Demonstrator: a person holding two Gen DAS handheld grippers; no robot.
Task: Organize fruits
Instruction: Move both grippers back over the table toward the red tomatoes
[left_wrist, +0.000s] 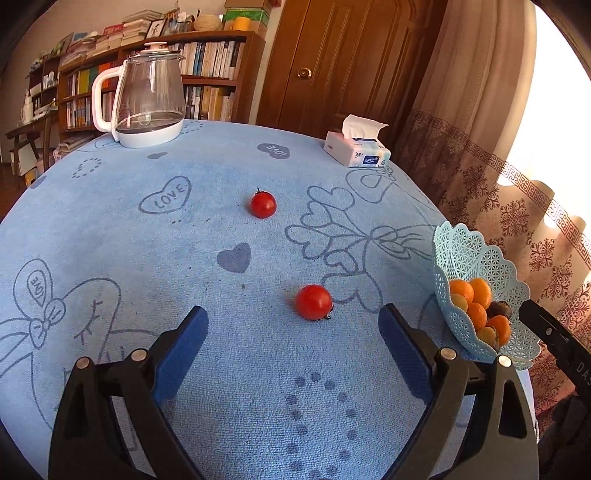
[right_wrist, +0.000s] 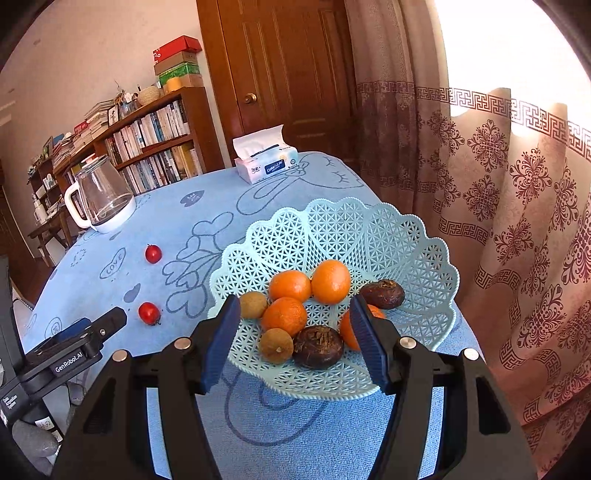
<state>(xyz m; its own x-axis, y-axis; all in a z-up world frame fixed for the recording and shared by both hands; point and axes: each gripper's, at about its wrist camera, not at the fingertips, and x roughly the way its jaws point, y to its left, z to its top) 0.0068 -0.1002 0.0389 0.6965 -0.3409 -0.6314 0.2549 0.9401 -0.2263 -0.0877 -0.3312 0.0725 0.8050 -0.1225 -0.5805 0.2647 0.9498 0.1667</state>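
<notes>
Two tomatoes loose on the cloth, the other fruit in the basket.

We see the left gripper (left_wrist: 293, 325) spread wide and empty, the near tomato (left_wrist: 313, 301) just ahead of its pads; the far tomato (left_wrist: 263, 204) lies well beyond. Our right gripper (right_wrist: 295, 341) hangs half open over the basket (right_wrist: 424, 236), gripping nothing, above oranges (right_wrist: 330, 281), longans (right_wrist: 253, 304) and dark chestnuts (right_wrist: 317, 347).

Two red cherry tomatoes (left_wrist: 313, 301) loose on cloth, oranges (right_wrist: 331, 281), perhaps longans, heaped in basket (right_wrist: 424, 258)
</notes>
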